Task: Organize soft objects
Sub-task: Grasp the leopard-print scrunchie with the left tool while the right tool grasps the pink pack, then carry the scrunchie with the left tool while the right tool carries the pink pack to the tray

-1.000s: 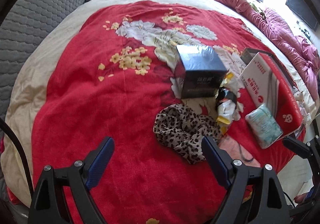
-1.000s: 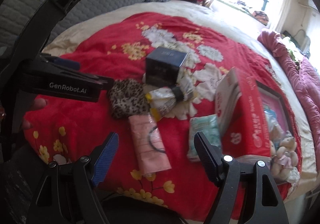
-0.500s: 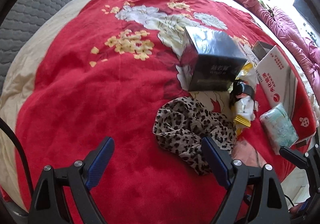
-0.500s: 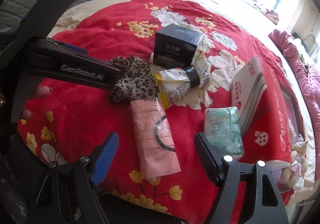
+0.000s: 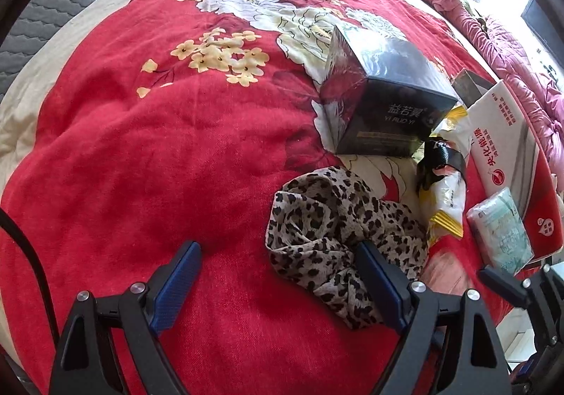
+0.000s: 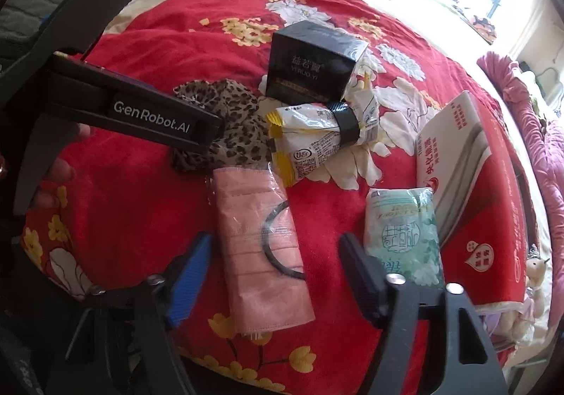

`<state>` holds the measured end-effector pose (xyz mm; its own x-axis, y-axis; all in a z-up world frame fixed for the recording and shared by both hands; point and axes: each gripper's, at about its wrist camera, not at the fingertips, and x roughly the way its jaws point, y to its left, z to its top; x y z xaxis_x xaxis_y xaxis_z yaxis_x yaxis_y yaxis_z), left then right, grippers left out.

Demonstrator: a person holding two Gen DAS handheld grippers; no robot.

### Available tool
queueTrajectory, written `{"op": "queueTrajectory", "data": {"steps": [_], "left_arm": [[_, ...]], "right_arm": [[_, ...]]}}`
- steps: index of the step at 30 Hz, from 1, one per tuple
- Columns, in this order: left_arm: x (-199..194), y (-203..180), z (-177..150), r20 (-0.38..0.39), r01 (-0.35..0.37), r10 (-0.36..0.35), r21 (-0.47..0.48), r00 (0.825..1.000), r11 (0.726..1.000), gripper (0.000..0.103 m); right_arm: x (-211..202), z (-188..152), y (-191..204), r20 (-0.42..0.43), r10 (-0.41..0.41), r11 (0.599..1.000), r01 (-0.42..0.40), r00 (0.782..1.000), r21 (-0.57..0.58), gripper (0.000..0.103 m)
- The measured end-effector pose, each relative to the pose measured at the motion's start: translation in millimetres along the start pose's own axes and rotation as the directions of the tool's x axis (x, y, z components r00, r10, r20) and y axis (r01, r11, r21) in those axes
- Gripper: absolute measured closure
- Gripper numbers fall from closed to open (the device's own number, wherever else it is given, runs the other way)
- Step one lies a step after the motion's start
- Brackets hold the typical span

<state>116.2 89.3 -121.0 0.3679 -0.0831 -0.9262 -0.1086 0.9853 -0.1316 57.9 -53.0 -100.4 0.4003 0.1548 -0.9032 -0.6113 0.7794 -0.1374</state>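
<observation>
While both grippers, left (image 5: 278, 264) and right (image 6: 275, 257), are gaping empty, the scarf (image 5: 338, 236) is lying crumpled. The mask pack (image 6: 262, 247) is lying with its long axis pointing away from the right gripper.

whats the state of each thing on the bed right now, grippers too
left gripper: open, empty
right gripper: open, empty
leopard scarf: crumpled, lying loose
black box: closed, upright
pink mask pack: flat, sealed
snack bag: banded with a black strap
tissue pack: lying flat
red box: lying beside tissue pack
</observation>
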Motion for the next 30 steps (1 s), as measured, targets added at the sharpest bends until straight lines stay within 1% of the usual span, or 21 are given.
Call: {"op": "queueTrajectory", "data": {"steps": [2, 5, 7, 9, 11, 12, 14, 15, 16, 19, 21, 23, 30], "left_arm": [[2.3, -0.8, -0.1, -0.009, -0.003, 0.003, 0.005, 1.0, 1.0, 0.014], [5.4, -4.1, 0.1, -0.018, -0.02, 0.02, 0.017, 1.0, 1.0, 0.014], [6.1, -5.9, 0.5, -0.02, -0.026, 0.026, 0.025, 0.999, 0.999, 0.014], [5.9, -7.3, 1.1, -0.017, -0.031, 0.032, 0.036, 0.999, 0.999, 0.017], [2.3, -8.9, 1.3, -0.001, -0.028, 0.028, 0.042, 1.0, 0.999, 0.035], [1.4, -9.4, 1.8, 0.002, -0.028, 0.028, 0.045, 1.0, 0.999, 0.042], [-0.8, -12.3, 4.1, 0.003, -0.004, 0.004, 0.05, 1.0, 0.999, 0.071], [-1.9, -13.0, 5.1, 0.004, 0.008, -0.008, 0.048, 1.0, 0.999, 0.078], [-2.4, -13.8, 5.4, 0.0, 0.026, -0.026, 0.046, 1.0, 0.999, 0.09], [-4.0, -14.5, 5.7, 0.005, 0.054, -0.054, 0.038, 0.999, 0.998, 0.094], [-9.2, -11.5, 4.8, 0.024, 0.083, -0.084, 0.019, 0.996, 0.996, 0.095], [-14.6, -10.8, 4.4, 0.04, 0.086, -0.087, 0.016, 0.995, 0.996, 0.095], [-42.3, -17.1, 0.4, 0.096, 0.095, -0.098, 0.036, 0.991, 0.995, 0.095]], "right_arm": [[3.0, 0.7, 0.3, -0.008, 0.01, 1.0, -0.01, 1.0, -0.002, 0.057], [4.0, -0.1, 0.0, -0.004, 0.017, 1.0, -0.017, 1.0, 0.006, 0.06], [2.2, -0.2, -4.6, 0.006, 0.038, 0.999, -0.039, 0.999, 0.032, 0.061], [-0.7, -0.2, -7.6, 0.016, 0.038, 0.998, -0.038, 0.999, 0.047, 0.061], [-4.4, 0.0, -11.4, 0.029, 0.04, 0.997, -0.042, 0.999, 0.064, 0.061], [-6.6, 0.3, -12.9, 0.036, 0.035, 0.997, -0.037, 0.999, 0.07, 0.061], [-11.4, 0.9, -15.2, 0.05, 0.033, 0.996, -0.037, 0.998, 0.08, 0.061], [-14.1, 0.8, -16.3, 0.06, 0.029, 0.996, -0.035, 0.998, 0.087, 0.061], [-16.7, 0.9, -17.7, 0.067, 0.029, 0.995, -0.035, 0.997, 0.095, 0.061], [-24.8, 0.9, -20.6, 0.091, 0.031, 0.992, -0.042, 0.995, 0.117, 0.061], [-30.4, 0.6, -23.8, 0.108, 0.033, 0.989, -0.047, 0.994, 0.137, 0.061], [-35.7, 0.5, -27.9, 0.123, 0.041, 0.986, -0.06, 0.992, 0.154, 0.062], [-55.3, -1.9, -41.8, 0.177, 0.024, 0.975, -0.062, 0.984, 0.211, 0.062]]}}
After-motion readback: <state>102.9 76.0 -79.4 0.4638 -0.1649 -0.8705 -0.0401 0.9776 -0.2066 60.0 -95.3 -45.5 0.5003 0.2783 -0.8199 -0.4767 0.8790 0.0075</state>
